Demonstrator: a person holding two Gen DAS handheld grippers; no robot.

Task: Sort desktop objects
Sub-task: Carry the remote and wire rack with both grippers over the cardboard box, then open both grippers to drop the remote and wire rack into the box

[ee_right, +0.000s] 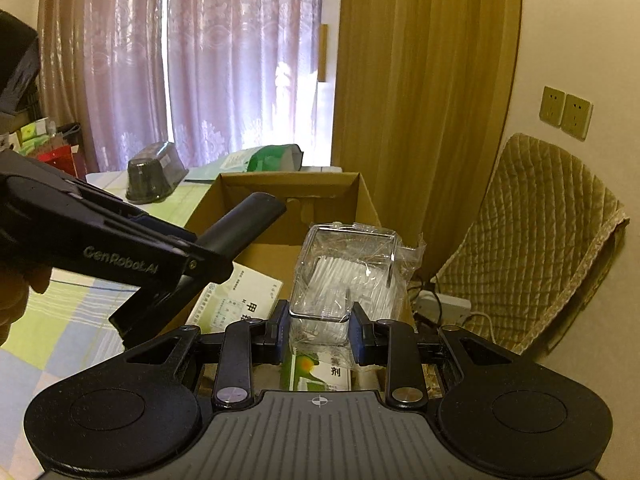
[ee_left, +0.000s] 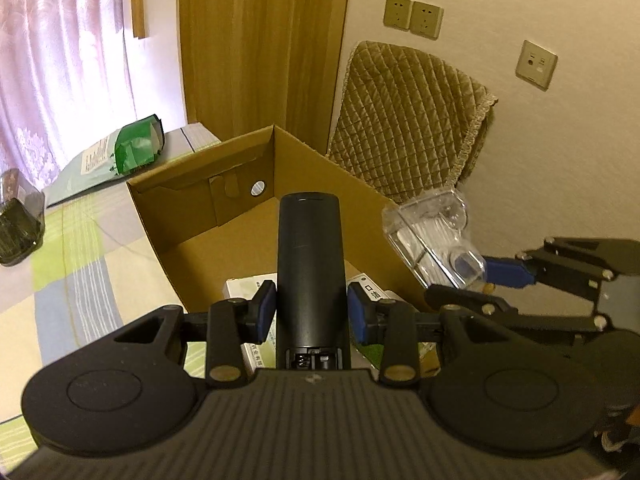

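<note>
Left gripper [ee_left: 311,312] clamped on black remote [ee_left: 310,268], held over the open box [ee_left: 256,168] ahead; right gripper [ee_right: 318,332] clamped on clear case [ee_right: 344,272], above cartons [ee_right: 316,372] in that box.

Both grippers hang over the open cardboard box [ee_left: 320,168]. The left gripper [ee_left: 312,310] points toward its far wall, blue pads [ee_left: 266,308] clamped on a black remote [ee_left: 310,264]. The right gripper [ee_right: 318,330], just beside it nearer the box's right wall, pinches a clear plastic case [ee_right: 344,276] between its fingers.
</note>
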